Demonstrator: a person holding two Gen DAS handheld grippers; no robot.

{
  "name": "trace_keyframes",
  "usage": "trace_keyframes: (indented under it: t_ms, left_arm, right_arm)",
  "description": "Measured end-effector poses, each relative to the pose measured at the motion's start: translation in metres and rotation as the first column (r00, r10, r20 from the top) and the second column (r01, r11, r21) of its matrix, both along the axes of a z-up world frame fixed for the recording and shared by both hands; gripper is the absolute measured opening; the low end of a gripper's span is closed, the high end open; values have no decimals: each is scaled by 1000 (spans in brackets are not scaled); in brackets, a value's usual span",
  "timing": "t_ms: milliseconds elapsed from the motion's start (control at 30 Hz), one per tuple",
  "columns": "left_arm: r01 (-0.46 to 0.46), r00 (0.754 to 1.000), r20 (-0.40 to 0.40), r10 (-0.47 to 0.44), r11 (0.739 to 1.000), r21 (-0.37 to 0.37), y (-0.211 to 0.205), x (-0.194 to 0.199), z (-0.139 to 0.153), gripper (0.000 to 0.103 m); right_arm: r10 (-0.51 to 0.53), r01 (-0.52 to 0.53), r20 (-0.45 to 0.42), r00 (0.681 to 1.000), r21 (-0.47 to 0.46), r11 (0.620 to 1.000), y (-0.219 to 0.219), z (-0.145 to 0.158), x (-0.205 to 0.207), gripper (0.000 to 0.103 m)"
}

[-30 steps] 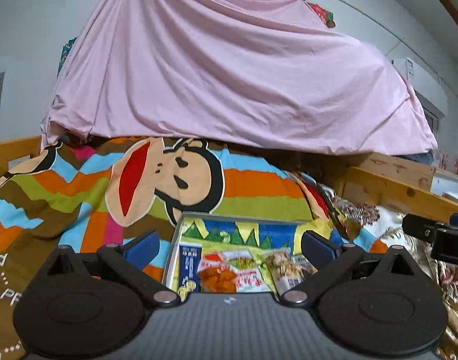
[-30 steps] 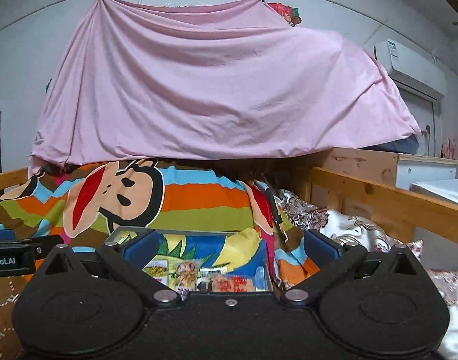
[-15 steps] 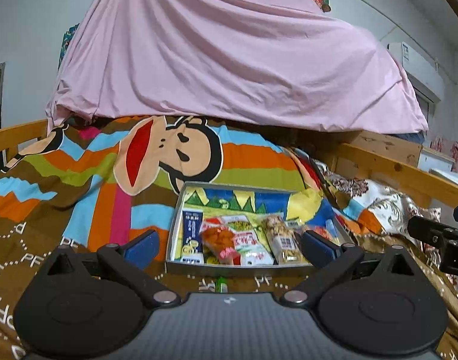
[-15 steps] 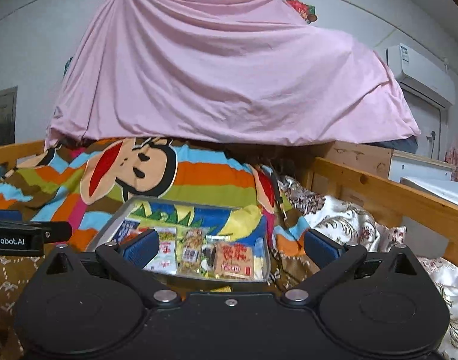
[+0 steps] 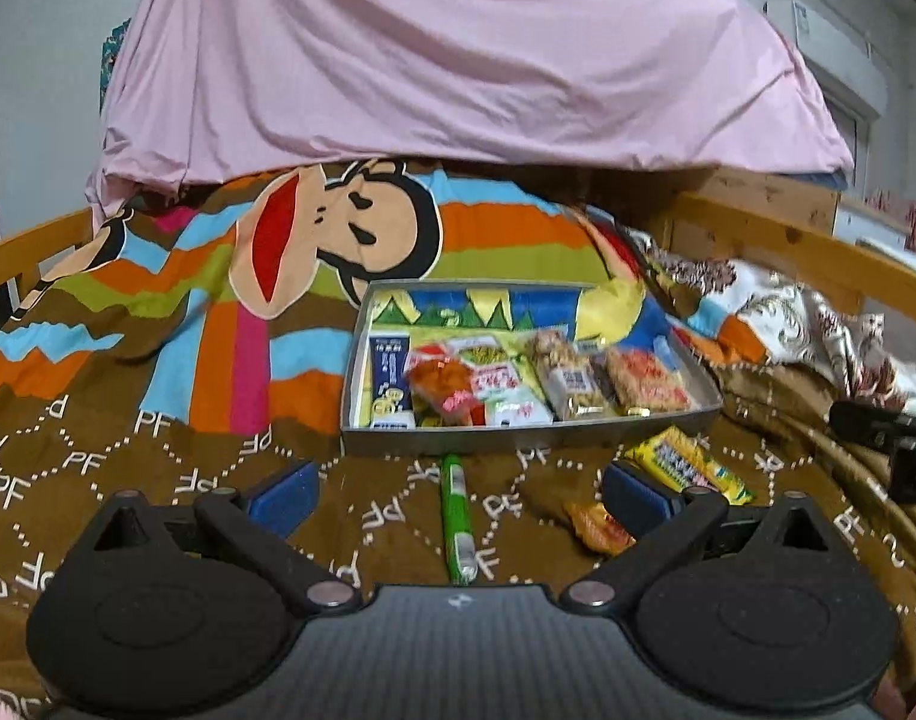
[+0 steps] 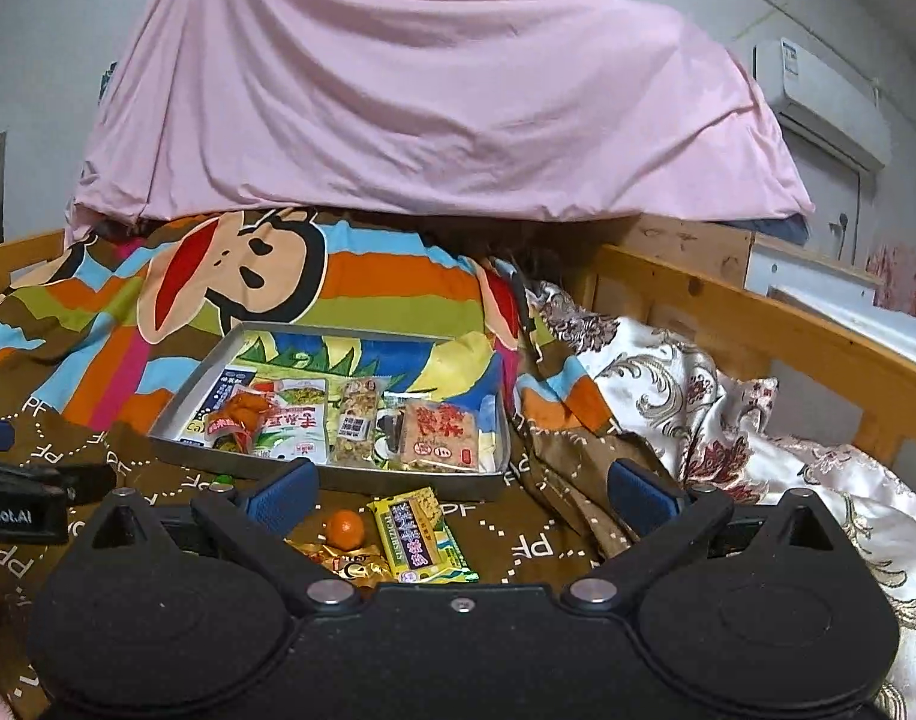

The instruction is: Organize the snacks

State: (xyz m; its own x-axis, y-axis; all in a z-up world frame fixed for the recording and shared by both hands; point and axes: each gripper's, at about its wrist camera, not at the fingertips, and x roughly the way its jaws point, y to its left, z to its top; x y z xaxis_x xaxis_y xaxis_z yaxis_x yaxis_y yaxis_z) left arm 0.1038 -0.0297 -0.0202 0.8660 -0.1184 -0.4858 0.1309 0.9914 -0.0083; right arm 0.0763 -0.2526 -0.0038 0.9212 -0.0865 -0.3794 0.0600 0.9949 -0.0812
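the metal tray, mid-frame on the bed, is rigid and already holds packets. below it the yellow packet and thin green stick look light and crinkly: pinch mid-body. both grippers' fingers gape open, empty.

A pink sheet hangs ahead of the tool over a striped monkey-print blanket; a wooden bed rail and an air conditioner lie to the right.
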Motion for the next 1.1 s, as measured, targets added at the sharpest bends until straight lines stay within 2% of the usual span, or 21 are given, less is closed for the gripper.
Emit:
trace_keyframes:
  t_ms: [267,533,833,1100]
  left_arm:
    - [-41,998,-49,42,999,22,3,-3,-5,102]
    - [-57,996,-72,59,998,28,5,-10,-4,102]
    - [-97,990,-109,93,995,-23,16,-15,-4,102]
    - [-109,986,-131,108,994,-2,13,-14,-5,102]
  right_arm:
    - [22,-22,14,1000,-30,999,8,1,-8,102]
    - [4,-4,7,1000,-12,1000,10,3,-11,102]
    - [-20,20,-16,1000,11,1000,8,2,-13,102]
    - [-9,9,-45,999,7,1000,16,1,-9,102]
